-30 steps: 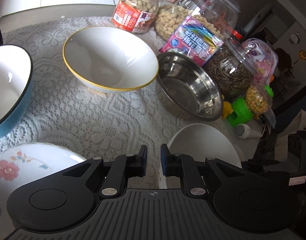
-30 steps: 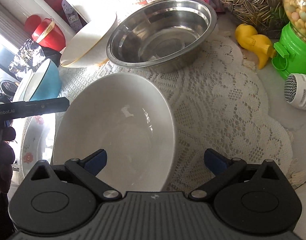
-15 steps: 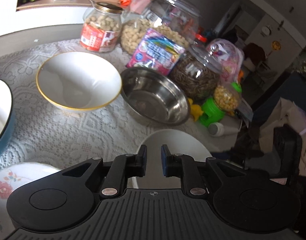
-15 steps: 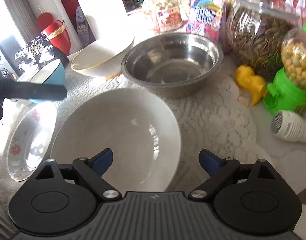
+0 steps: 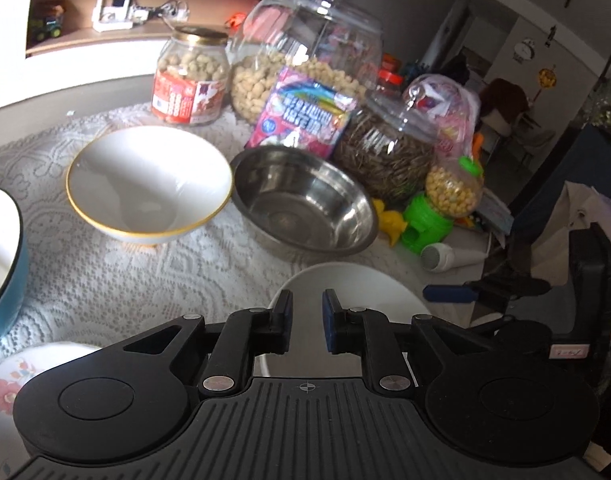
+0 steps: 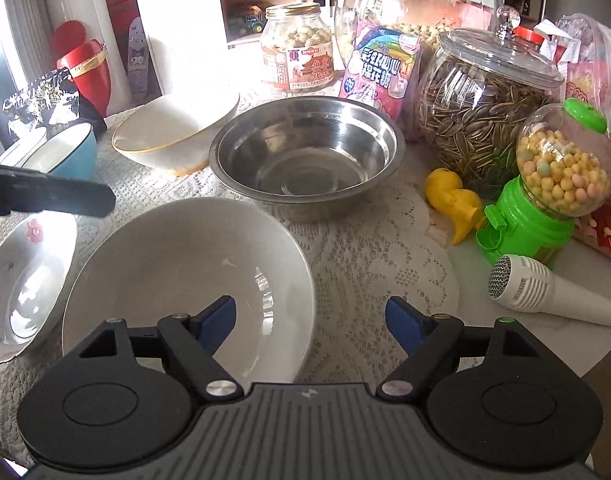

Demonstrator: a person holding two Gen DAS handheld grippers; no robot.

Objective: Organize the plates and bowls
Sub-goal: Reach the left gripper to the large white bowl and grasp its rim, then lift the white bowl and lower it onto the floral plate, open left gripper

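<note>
**A:** Where are the bowls seen?

**B:** A plain white bowl (image 6: 185,280) is set nearest on the lace tablecloth (image 6: 365,248), empty. Beyond it a steel bowl (image 6: 305,156) is placed, also empty, and to its left a gold-rimmed white bowl (image 6: 177,132), tilted in the right wrist view. Farther left a blue bowl (image 6: 75,150) with a white inside is seen, and at the near left a floral bowl (image 6: 25,280), with nothing in it.

**A:** And the grippers?

**B:** The right gripper (image 6: 309,320) is held with its fingers wide apart; its left finger is over the white bowl's inside, the right finger over the cloth. The left gripper (image 5: 307,322) is held above the white bowl's rim (image 5: 345,280), its fingers nearly together with a narrow gap and nothing between them.

**A:** What is kept in the jars?

**B:** Sunflower seeds are held in a lidded glass jar (image 6: 481,112) at far right; pale nuts in a labelled jar (image 6: 299,48) and in a large round jar (image 5: 305,52). Small candies are seen in a green dispenser (image 6: 545,200). A pink packet (image 6: 381,68) is leaned behind the steel bowl.
</note>
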